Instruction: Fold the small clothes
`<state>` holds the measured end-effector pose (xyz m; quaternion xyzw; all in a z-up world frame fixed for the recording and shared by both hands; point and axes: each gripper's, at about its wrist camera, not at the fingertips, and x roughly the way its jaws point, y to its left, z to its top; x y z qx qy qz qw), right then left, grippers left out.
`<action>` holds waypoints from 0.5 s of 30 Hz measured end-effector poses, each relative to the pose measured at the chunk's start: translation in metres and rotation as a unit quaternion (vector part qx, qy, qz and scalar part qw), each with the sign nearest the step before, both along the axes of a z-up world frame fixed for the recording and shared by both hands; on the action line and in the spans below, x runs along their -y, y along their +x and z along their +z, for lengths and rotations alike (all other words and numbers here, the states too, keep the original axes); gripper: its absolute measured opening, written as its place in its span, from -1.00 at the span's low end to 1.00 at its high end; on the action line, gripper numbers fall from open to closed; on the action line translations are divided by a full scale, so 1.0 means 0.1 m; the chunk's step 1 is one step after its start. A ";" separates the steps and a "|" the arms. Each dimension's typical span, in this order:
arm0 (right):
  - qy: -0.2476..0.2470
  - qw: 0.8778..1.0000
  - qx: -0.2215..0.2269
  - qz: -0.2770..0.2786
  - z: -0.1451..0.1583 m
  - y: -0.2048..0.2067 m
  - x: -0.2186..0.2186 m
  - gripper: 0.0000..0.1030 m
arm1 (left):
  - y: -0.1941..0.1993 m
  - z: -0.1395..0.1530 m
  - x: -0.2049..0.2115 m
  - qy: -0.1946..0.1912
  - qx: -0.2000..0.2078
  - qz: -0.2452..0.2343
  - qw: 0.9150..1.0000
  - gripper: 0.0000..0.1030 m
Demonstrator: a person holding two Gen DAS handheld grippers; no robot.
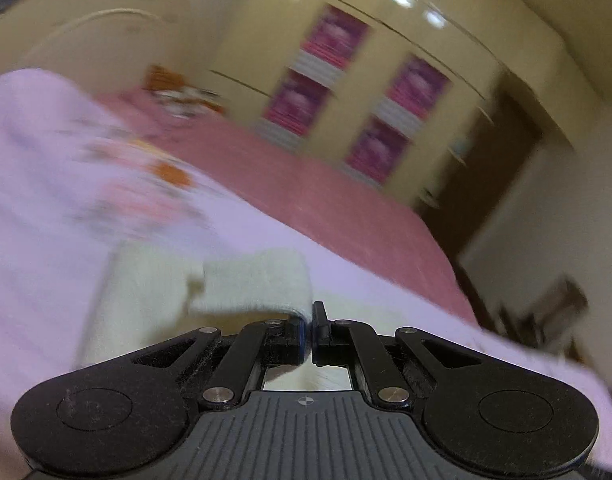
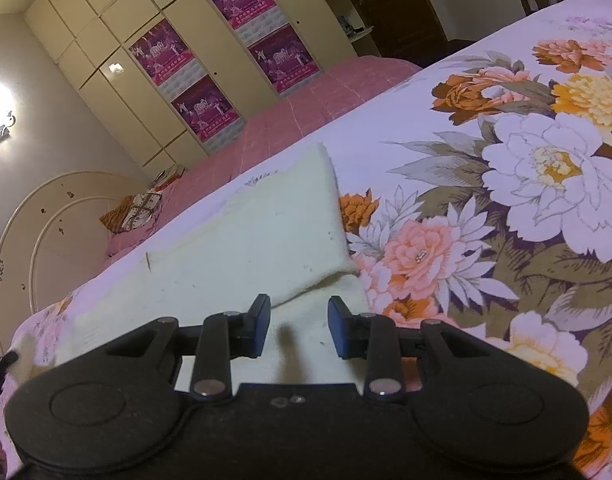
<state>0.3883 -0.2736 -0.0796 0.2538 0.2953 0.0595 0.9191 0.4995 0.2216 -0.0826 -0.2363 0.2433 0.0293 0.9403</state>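
A small cream knitted garment (image 2: 242, 240) lies on a floral bedsheet (image 2: 506, 200), with one part folded over the rest. My right gripper (image 2: 298, 328) hovers over its near edge, jaws open, and nothing is pressed between the pads. The left wrist view is blurred by motion. There my left gripper (image 1: 311, 320) is shut, pinching the edge of a lifted flap (image 1: 254, 284) of the cream garment (image 1: 146, 288), which curls up from the sheet (image 1: 46, 140) to the fingertips.
A pink bed cover (image 2: 306, 112) stretches beyond the floral sheet toward a cream wardrobe (image 2: 106, 92) with purple posters. A curved headboard (image 2: 46, 240) stands at the left, with a small patterned bundle (image 2: 134, 208) near it. A dark wooden door (image 1: 486, 184) is at the far right.
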 end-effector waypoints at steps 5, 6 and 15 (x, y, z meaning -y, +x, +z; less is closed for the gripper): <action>0.006 1.000 0.004 -0.009 0.03 -0.07 0.10 -0.38 | 0.28 -0.04 0.83 0.040 -0.022 -0.074 0.996 -0.94; 0.007 1.000 0.004 -0.011 0.03 -0.08 0.12 -0.38 | 0.34 -0.07 0.98 0.046 -0.027 -0.088 0.995 -0.94; 0.025 1.000 0.011 0.010 0.08 -0.01 0.09 -0.21 | 0.37 -0.03 1.92 0.134 -0.057 -0.177 0.973 0.30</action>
